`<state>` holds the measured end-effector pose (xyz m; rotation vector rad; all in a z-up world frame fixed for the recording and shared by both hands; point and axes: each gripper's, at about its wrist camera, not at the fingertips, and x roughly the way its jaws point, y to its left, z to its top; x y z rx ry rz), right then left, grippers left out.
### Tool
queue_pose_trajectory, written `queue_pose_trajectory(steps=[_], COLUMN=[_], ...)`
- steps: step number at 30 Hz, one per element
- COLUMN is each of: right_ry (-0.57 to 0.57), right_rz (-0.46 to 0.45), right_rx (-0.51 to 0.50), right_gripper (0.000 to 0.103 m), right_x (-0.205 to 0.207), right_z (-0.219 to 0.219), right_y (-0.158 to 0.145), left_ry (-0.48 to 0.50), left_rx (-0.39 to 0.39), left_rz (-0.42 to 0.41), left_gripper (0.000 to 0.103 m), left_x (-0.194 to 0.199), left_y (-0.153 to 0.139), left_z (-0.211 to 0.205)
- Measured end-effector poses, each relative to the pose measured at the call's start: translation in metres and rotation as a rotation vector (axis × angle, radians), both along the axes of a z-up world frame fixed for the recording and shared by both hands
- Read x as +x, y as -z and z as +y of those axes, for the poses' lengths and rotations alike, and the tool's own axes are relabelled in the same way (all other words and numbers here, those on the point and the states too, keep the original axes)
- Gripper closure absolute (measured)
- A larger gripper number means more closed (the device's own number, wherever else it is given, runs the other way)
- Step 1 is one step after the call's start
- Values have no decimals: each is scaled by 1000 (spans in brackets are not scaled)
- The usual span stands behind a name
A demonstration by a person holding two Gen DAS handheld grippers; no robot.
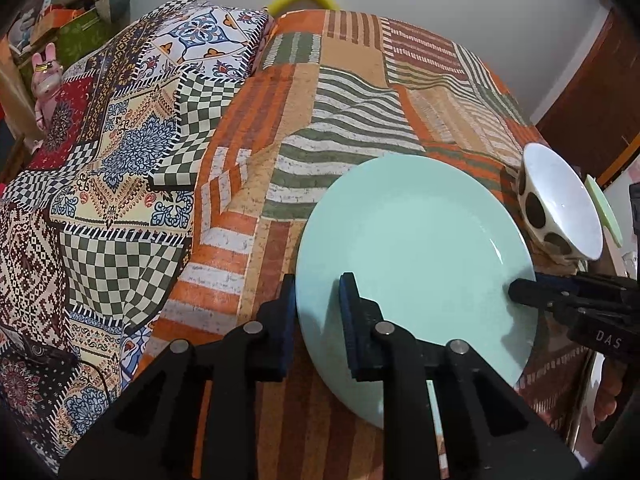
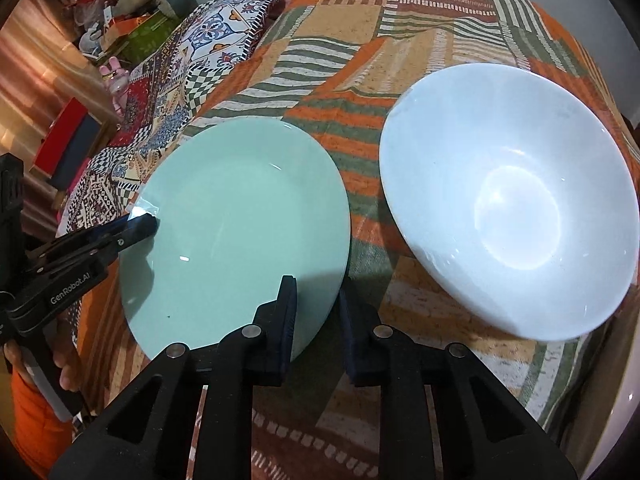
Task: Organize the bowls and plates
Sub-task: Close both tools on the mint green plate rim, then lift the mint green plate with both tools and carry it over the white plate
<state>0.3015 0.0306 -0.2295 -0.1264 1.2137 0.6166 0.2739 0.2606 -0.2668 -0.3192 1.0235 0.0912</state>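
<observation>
While both grippers sit on opposite edges of the mint-green plate (image 1: 412, 264), the step in hand looks like a two-handed lift of that plate off the desk (image 1: 352, 92), which is covered in a striped patchwork cloth. The left gripper (image 1: 318, 308) has its fingers (image 1: 352, 320) closed on the plate's near-left rim, one pad above and one outside the edge. The right gripper (image 2: 318, 308) has its fingers (image 2: 286, 312) pinched on the opposite rim; its tip also shows at the plate's right edge in the left wrist view. To do this well, I would keep both hands rising together and level, so the glazed plate does not twist or slide out of such shallow rim grips, and steer clear of the bowl close by.

Just right of the plate stands a white bowl (image 2: 508, 200) with dark spots on its outside; it looks empty, as does the plate. A second pale-green plate edge (image 1: 606, 212) peeks out behind the bowl. A patterned pillow (image 1: 120, 168) lies at the left.
</observation>
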Motion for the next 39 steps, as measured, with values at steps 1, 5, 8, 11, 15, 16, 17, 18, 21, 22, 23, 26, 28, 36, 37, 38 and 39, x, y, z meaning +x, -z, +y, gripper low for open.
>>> queue_pose_trajectory(steps=[1,5,8,11,15,16,17,18,21,22,23,26,28,36,37,38,39], right_ry=[1,8,11,13,24,22,19,16,8,7,7,6,0,-5,-5,-4,-3], right_rz=[3,11,6,11,30,30,28,26,27,29,30,29,17,-9,-12,-15,-19], right_rx=[5,21,17,17,24,21,17,14,13,15,19,26,25,54,59,66,74], right_gripper=[84,81,81,82,83,83,83,83,83,83,83,83,83,83,83,83,83], right_x=[1,3,2,2,-2,-4,-6,-8,-15,-16,-18,-25,-30,-50,-52,-54,-56], right_z=[0,0,2,2,-4,-4,-4,-5,-7,-7,-8,-10,-10,-16,-18,-19,-20], right_y=[0,2,3,2,0,-1,-1,-2,-4,-4,-4,-8,-11,-25,-27,-29,-32], left_ry=[-2,-2,-1,10,22,26,26,25,21,19,17,14,12,9,10,10,10], left_rx=[-5,-10,9,2,-12,-10,-9,-10,-17,-20,-23,-47,-49,-14,-9,-7,-6], left_rz=[-3,-8,-7,3,12,12,14,15,17,18,21,35,29,-8,-17,-24,-31], left_gripper=[83,82,82,82,82,82,82,82,82,82,82,82,82,82,82,82,82], left_x=[1,3,0,-6,-19,-23,-26,-31,-41,-43,-46,-54,-60,-83,-87,-90,-93], left_y=[1,2,1,0,-1,-1,-2,-3,-5,-5,-6,-7,-11,-38,-43,-47,-51], left_z=[1,3,-1,-3,-9,-12,-14,-16,-20,-21,-23,-25,-28,-41,-43,-45,-46])
